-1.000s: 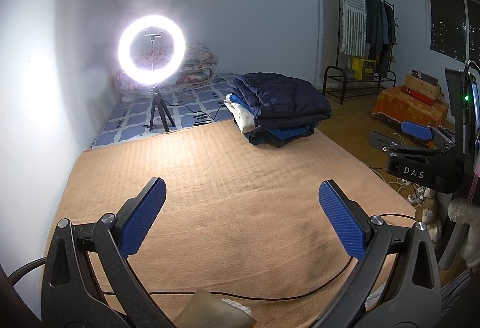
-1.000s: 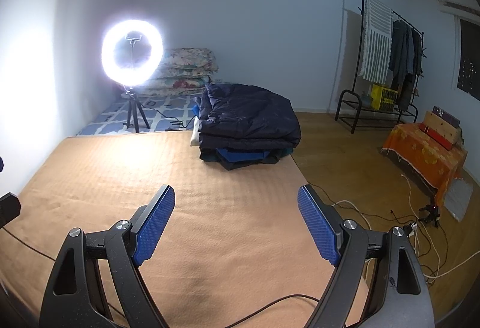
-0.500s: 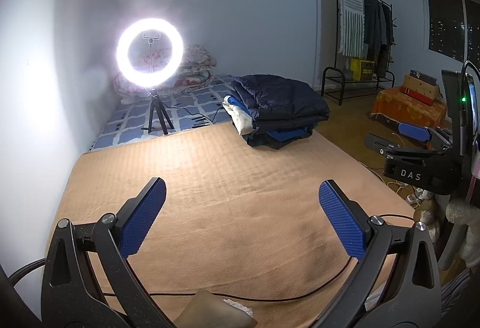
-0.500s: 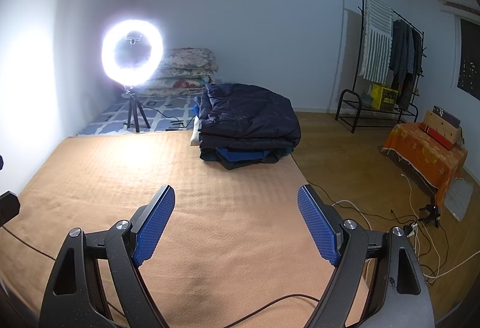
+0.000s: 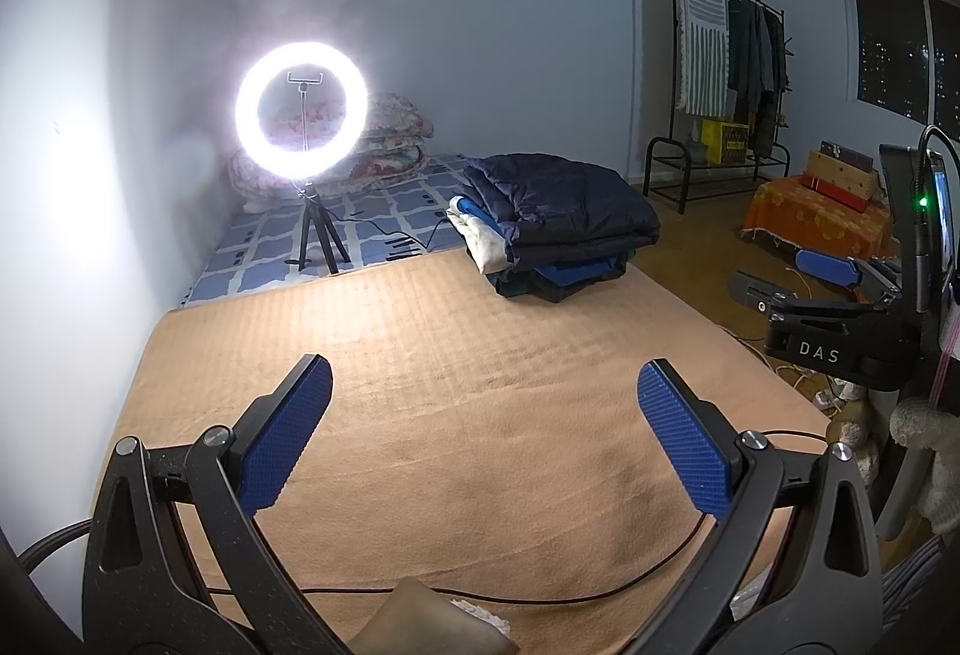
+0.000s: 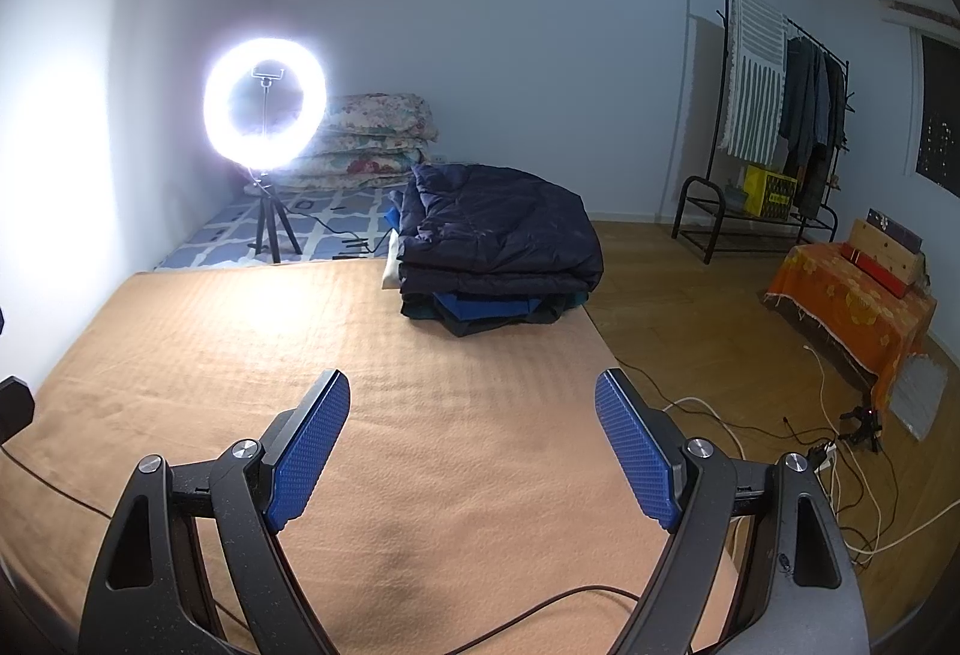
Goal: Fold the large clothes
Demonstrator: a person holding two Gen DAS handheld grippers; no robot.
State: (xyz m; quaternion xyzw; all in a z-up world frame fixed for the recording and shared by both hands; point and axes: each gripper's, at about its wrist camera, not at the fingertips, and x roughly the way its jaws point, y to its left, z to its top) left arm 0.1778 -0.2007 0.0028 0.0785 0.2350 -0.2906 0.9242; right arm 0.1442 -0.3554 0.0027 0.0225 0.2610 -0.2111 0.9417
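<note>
Several folded garments sit in one stack (image 6: 492, 259) at the far right corner of a tan blanket (image 6: 300, 355), a dark navy padded jacket (image 5: 558, 202) on top, blue and dark pieces below it and a pale one poking out on the left side. The pile appears to have been set at the far edge to keep the broad middle of the blanket free as a folding surface; no unfolded garment lies there at this moment. Near the viewer, the left gripper (image 5: 483, 427) and the right gripper (image 6: 471, 442) hover over the near part of the blanket, each angled downward toward it, each with its blue pads spread wide and nothing between them, well apart from the stack. The stance suggests a pause between garments, either after one was added to the pile or ahead of fetching the next. A thin dark cable (image 5: 540, 598) trails across the near edge of the blanket. Beyond the blanket a lit ring light (image 6: 264, 103) stands on a small tripod on a blue patterned mat (image 5: 384, 229), probably placed there to brighten the working area, with folded floral quilts (image 6: 378, 139) stacked behind it against the wall. To the right, across the wooden floor, a clothes rack (image 6: 774, 115) holds hanging garments, a likely source of further work.
</note>
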